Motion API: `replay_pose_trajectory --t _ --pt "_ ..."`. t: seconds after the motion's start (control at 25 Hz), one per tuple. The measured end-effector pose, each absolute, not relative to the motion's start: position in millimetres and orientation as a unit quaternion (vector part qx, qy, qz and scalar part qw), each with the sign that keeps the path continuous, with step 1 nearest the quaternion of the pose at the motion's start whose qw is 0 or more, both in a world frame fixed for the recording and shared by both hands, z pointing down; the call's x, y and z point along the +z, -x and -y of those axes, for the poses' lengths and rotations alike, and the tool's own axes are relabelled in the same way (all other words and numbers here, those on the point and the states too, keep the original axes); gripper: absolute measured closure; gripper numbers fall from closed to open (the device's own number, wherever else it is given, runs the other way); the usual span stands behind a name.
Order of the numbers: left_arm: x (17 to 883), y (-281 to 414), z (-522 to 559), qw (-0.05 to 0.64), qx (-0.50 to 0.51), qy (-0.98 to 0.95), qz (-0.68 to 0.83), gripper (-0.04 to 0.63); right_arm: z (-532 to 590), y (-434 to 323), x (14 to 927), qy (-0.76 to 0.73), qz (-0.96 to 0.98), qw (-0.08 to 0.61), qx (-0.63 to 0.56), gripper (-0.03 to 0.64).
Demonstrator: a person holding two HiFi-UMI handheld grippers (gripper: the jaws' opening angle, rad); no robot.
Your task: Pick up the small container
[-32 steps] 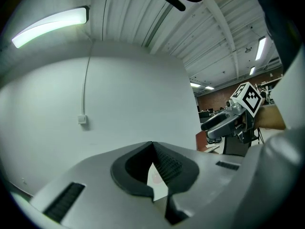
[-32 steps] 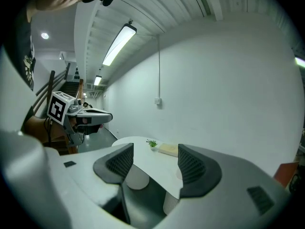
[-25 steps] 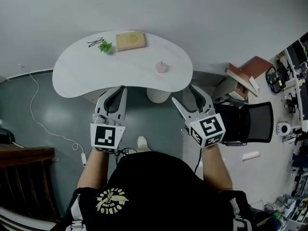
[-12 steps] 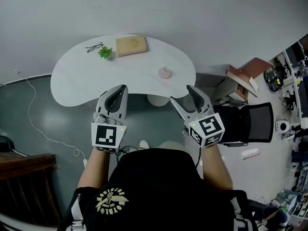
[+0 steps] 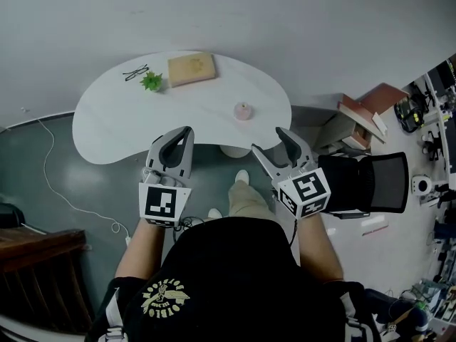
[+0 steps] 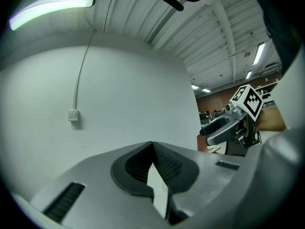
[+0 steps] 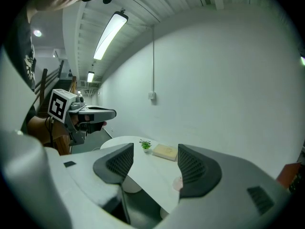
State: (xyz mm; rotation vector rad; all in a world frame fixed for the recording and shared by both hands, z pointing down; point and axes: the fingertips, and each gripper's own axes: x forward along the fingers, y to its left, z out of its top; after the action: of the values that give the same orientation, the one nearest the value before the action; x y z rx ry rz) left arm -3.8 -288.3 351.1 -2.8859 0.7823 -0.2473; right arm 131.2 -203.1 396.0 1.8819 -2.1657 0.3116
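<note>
The small pink container is standing on the right part of the white kidney-shaped table, near its front edge and well apart from the other things there. Toward the back of the table a tan book is lying flat. A small green plant is sitting just beside its left end, and a pair of eyeglasses is resting near the plant.

The right gripper is hovering off the table's front edge, short of the container and not touching it. Its jaws are standing wide apart with nothing between them, and in the right gripper view the container is showing at the inner edge of the right-hand jaw. The left gripper is hanging off the front edge further left. Its jaws are meeting at the tips and gripping nothing, and it is pointing at a bare white wall. A black office chair is standing to the right of the person.
</note>
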Motion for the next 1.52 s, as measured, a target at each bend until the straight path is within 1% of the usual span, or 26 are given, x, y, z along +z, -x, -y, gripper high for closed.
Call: replay_pose_trajectory --t 0.4,0.56,0.84,1.24,1.52 --pt "361.0 -54.4 335.6 0.073 -0.099 0.957 -0.263 0.586 258.6 -180.6 418.2 -0.628 0.759 0.127 0.119 0.336" --pt "361.6 -79.0 354.4 0.075 -0.089 0.958 -0.262 0.586 282.9 -202.2 436.0 -0.621 0.762 0.13 0.127 0.336" --pt "380.8 -110.6 390.5 0.058 -0.097 0.955 -0.275 0.586 324.6 -235.3 503.8 -0.594 0.774 0.149 0.161 0.336" --pt "424.0 -149.4 428.3 0.028 -0.118 0.951 -0.286 0.586 366.7 -252.7 593.7 -0.545 0.791 0.185 0.207 0.336" --pt "453.0 -175.3 442.2 0.037 -0.141 0.949 -0.28 0.586 390.1 -255.9 658.1 -0.513 0.8 0.213 0.225 0.336"
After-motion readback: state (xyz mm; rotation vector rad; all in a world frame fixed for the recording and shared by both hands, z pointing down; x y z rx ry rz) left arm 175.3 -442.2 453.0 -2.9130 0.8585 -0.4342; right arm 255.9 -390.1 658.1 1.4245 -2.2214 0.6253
